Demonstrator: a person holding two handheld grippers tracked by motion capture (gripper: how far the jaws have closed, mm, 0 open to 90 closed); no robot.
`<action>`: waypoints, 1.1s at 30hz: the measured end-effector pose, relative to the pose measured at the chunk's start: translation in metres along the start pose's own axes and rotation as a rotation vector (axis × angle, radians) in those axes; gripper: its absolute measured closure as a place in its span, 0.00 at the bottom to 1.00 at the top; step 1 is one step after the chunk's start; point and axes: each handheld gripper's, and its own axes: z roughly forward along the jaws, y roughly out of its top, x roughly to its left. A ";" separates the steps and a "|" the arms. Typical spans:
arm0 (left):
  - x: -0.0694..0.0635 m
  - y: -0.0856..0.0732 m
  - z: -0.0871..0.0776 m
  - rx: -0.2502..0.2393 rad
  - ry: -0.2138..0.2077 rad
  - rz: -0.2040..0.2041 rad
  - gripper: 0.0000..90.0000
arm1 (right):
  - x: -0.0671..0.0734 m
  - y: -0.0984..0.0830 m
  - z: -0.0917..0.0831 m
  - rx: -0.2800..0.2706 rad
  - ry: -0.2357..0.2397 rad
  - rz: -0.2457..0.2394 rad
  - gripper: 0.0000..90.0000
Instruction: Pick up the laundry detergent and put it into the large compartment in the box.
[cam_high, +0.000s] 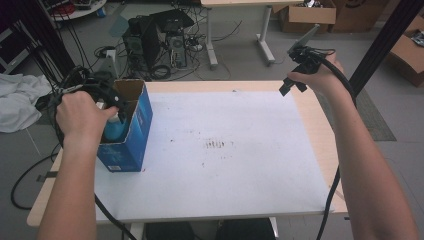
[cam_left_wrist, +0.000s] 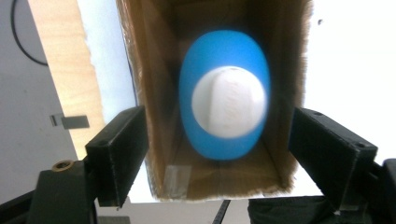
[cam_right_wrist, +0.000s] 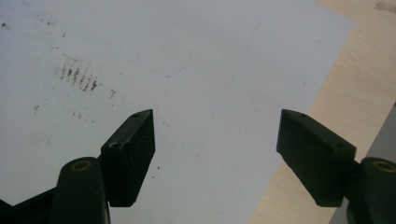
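1. The left tongs (cam_left_wrist: 219, 154) hang over the open top of the blue box (cam_high: 131, 131), jaws apart and gripping nothing.
2. Straight below them, inside the box, stands the blue bottle (cam_left_wrist: 224, 93), so the packing looks done; withdrawing is what seems left.
3. The bottle is smooth, oval plastic with a white cap (cam_left_wrist: 229, 101); the box walls are raw brown cardboard inside.
4. The right tongs (cam_right_wrist: 215, 154) are open and empty above the scuffed white counter (cam_right_wrist: 187, 56).
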 end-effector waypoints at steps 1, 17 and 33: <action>-0.002 -0.001 -0.004 -0.004 0.001 0.008 0.23 | 0.000 0.000 0.000 -0.002 0.001 -0.001 0.31; -0.073 -0.011 -0.043 -0.100 0.003 0.225 0.18 | 0.005 -0.001 -0.004 0.002 -0.002 0.000 0.31; -0.173 -0.027 -0.023 -0.146 -0.016 0.481 0.17 | 0.006 -0.001 -0.004 0.006 -0.002 -0.003 0.31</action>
